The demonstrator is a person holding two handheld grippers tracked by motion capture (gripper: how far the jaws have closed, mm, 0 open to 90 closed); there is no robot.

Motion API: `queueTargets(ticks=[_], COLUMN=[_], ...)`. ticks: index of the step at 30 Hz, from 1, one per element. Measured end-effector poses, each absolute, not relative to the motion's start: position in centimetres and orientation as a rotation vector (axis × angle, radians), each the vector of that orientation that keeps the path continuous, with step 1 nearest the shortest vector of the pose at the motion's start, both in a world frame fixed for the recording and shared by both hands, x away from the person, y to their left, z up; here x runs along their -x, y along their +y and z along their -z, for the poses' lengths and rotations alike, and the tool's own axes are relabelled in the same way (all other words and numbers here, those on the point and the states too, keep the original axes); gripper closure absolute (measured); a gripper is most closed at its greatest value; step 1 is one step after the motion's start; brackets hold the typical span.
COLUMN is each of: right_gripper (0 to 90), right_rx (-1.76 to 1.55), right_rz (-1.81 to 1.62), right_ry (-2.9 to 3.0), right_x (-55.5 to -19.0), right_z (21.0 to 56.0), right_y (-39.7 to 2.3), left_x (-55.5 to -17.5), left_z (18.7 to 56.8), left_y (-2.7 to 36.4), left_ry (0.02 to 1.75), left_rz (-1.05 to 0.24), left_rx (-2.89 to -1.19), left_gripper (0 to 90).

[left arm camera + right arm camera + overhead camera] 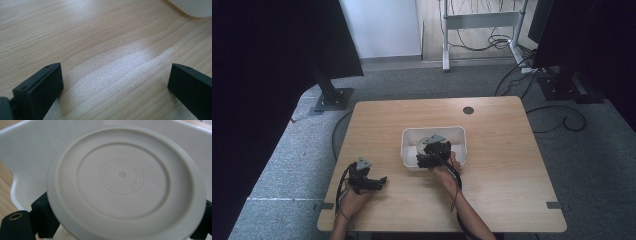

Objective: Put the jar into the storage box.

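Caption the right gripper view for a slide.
Right gripper holds a round white plate, underside up, inside the white bin.

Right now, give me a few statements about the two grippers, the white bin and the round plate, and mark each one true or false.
1. The right gripper is at the white bin. True.
2. The left gripper is shut on a cup. False: its jaws stand wide apart over bare wooden table, holding nothing.
3. The round plate sits between the right gripper's jaws, with the bin's wall behind it. True.
4. The plate is bright red. False: it is off-white, with ring lettering at its centre.
5. The bin sits on the floor. False: it rests on the table.
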State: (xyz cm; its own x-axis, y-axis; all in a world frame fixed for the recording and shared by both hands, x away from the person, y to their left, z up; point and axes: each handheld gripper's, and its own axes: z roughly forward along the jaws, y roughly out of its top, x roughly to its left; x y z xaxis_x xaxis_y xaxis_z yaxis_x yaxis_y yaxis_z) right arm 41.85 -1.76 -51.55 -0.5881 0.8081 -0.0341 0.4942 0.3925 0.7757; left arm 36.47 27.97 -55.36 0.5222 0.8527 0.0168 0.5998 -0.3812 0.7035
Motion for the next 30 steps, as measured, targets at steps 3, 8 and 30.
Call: queueTargets(ticks=[3, 8, 30], right_gripper=[9.6, 9.6, 1.4], right_rx=[-1.133, -1.148, -1.158], right_rz=[-1.035, -1.043, -1.064], right_ry=[2.259, 2.262, 2.345], right_x=[-41.99, -42.18, -42.56], right_z=[51.88, 52.09, 51.92], right_y=[-1.69, -1.78, -2.38], left_x=[-36.47, -36.47, -36.46], left_z=[55.36, 55.36, 55.37], left_y=[27.96, 27.96, 27.95], left_ry=[1.176, 1.176, 1.177], left_rz=[-0.505, -0.504, -0.503], left_rx=[-2.116, -2.116, -2.115], left_gripper=[0.0, 0.0, 0.0])
